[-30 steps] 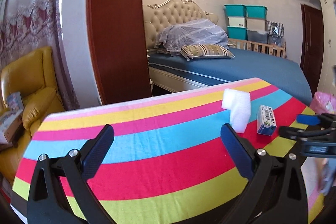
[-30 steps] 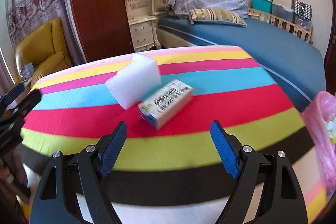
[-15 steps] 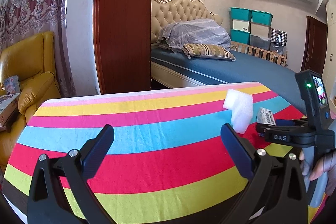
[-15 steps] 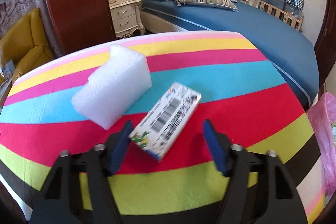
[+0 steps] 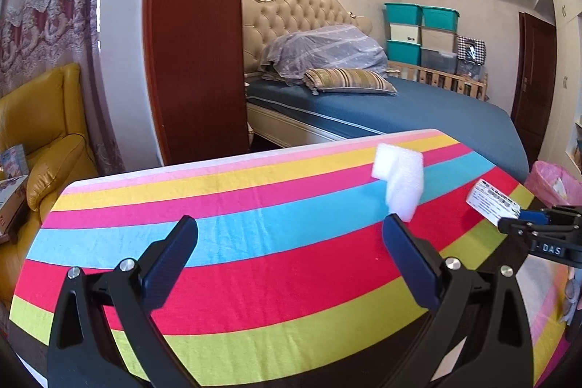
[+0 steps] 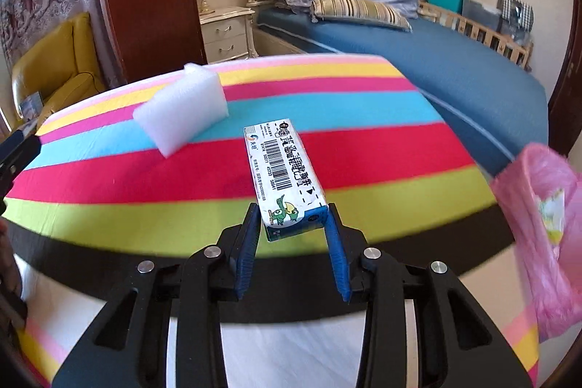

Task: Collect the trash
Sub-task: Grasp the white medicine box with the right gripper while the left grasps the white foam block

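My right gripper is clamped on the near end of a small printed cardboard box, lifted above the near edge of the striped terry tablecloth. My left gripper hangs with fingers wide apart, holding nothing. Farther in, a spongy white foam block lies toward the far edge. A crinkled pink plastic bag hangs off the right edge.

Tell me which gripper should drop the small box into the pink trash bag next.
Right. The right gripper is already clamped on the near end of the small box, and the pink trash bag sits just to its right. The left gripper is open, empty and farther from the bag.
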The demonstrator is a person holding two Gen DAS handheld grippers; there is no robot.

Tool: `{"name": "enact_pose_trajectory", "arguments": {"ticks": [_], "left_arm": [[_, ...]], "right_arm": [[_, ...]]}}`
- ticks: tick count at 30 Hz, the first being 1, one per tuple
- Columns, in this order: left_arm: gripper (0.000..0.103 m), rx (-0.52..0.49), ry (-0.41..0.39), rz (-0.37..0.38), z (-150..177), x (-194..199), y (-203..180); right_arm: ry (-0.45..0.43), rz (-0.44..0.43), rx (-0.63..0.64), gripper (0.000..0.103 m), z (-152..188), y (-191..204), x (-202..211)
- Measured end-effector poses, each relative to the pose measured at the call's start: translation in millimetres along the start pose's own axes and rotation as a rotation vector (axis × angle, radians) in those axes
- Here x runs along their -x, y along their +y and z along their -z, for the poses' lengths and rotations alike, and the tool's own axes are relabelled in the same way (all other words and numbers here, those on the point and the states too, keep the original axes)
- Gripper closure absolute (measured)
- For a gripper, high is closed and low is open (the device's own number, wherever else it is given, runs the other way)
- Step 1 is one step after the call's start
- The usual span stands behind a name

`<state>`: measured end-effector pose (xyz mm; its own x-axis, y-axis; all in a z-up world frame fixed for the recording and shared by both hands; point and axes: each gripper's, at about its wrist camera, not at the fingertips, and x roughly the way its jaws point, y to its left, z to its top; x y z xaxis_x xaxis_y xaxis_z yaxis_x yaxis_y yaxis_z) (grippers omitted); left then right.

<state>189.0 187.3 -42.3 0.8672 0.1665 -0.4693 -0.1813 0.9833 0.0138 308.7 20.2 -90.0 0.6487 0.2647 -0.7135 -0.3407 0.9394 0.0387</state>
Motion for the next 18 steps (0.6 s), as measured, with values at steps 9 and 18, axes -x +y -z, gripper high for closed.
{"name": "enact_pose_trajectory", "arguments": {"ticks": [9,18], "left_arm": [[0.005,0.012,0.027,0.004,1.4,-5.4,-2.2],[0.005,-0.031,0.086,0.068,-4.7,-25.4,-31.2]], "right_arm": [[0.038,-0.039,-0.032,0.053,-1.3,-5.5,-8.0],[0.024,-0.060,-0.044,0.069,-6.8,-10.7,-8.4]]}}
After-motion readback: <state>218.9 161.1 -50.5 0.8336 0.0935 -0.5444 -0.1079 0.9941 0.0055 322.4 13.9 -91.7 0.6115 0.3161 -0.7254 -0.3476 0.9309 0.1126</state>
